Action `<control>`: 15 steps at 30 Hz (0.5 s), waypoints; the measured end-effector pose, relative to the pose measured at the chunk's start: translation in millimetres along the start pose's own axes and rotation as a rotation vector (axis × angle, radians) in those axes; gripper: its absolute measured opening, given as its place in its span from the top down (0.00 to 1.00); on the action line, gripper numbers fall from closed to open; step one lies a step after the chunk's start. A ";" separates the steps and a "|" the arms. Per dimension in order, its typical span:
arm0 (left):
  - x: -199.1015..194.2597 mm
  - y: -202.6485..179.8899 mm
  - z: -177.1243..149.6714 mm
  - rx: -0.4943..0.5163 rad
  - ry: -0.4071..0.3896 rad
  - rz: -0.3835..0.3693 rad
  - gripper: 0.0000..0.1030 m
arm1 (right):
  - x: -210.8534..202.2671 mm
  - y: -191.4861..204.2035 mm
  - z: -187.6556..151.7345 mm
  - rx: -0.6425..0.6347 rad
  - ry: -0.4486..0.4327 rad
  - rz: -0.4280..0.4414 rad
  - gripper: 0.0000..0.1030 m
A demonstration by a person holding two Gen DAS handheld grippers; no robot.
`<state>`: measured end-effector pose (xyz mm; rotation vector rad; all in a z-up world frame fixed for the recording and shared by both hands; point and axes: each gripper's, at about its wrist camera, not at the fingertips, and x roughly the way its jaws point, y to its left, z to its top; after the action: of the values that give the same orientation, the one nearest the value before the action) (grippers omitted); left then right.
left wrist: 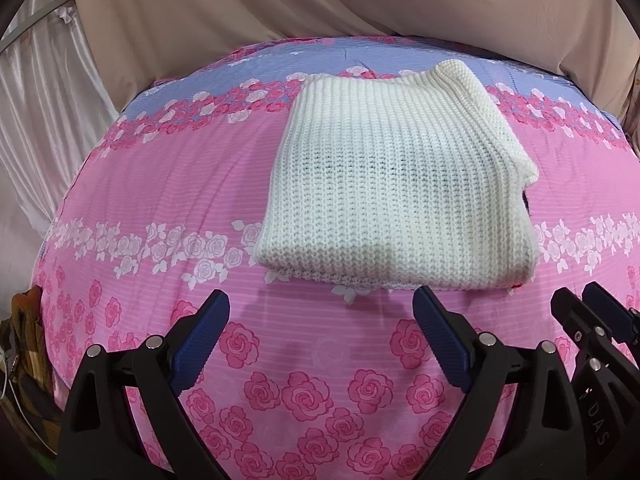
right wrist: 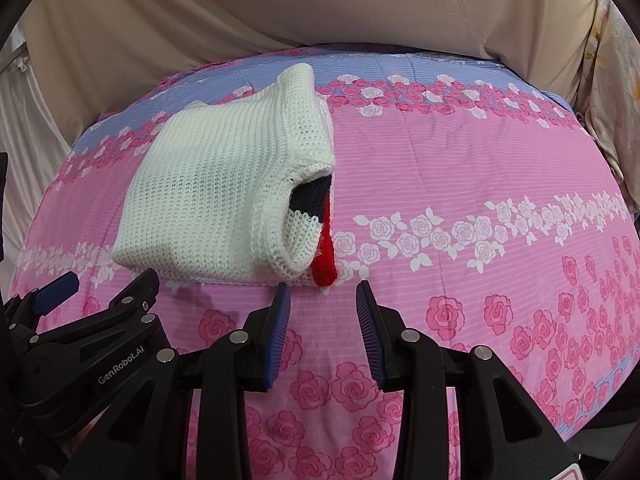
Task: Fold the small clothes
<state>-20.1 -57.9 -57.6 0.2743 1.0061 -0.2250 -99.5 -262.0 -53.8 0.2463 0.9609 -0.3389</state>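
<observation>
A white knitted sweater (left wrist: pixel 392 184) lies folded into a flat rectangle on the pink rose-patterned bedsheet (left wrist: pixel 168 184). In the right wrist view the sweater (right wrist: pixel 216 192) shows a sleeve opening on its right side, with a dark navy patch (right wrist: pixel 312 196) and a red strip (right wrist: pixel 326 258) peeking out. My left gripper (left wrist: pixel 322 300) hovers just in front of the sweater's near edge, jaws spread wide and empty. My right gripper (right wrist: pixel 323 289) stands open near the sweater's near right corner, nothing between its blue pads (right wrist: pixel 280 328). Each gripper appears in the other's view: the right gripper (left wrist: pixel 588 300) and the left gripper (right wrist: pixel 104 284).
A beige draped cloth (left wrist: pixel 320 0) hangs behind the bed, and a pale satin curtain (left wrist: pixel 44 92) is at the left. Brown clutter (left wrist: pixel 24 340) sits past the bed's left edge. Bare sheet (right wrist: pixel 480 168) spreads to the right of the sweater.
</observation>
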 end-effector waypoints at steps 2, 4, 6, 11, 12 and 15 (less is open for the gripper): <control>0.1 0.7 -0.5 -0.001 -0.003 0.003 0.12 | -0.6 1.6 -0.6 0.000 0.001 -0.001 0.66; -0.9 1.2 -0.8 -0.006 -0.008 0.002 0.12 | -0.4 1.4 -0.6 0.001 0.001 -0.001 0.66; -1.2 0.1 -1.1 -0.001 -0.011 -0.001 0.12 | -0.4 1.6 -0.9 -0.001 0.000 0.000 0.66; -5.4 -4.8 -1.9 0.020 -0.030 -0.010 0.12 | -1.2 4.9 -1.8 -0.010 -0.001 0.004 0.66; -5.5 -5.3 -2.0 0.023 -0.030 -0.010 0.12 | -1.1 5.0 -1.8 -0.012 -0.001 0.005 0.66; -5.7 -5.6 -1.9 0.027 -0.030 -0.012 0.12 | -1.8 7.1 -1.8 -0.021 -0.004 0.008 0.66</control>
<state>-26.2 -62.3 -54.4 0.2882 0.9761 -0.2532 -99.0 -254.6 -52.8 0.2306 0.9584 -0.3216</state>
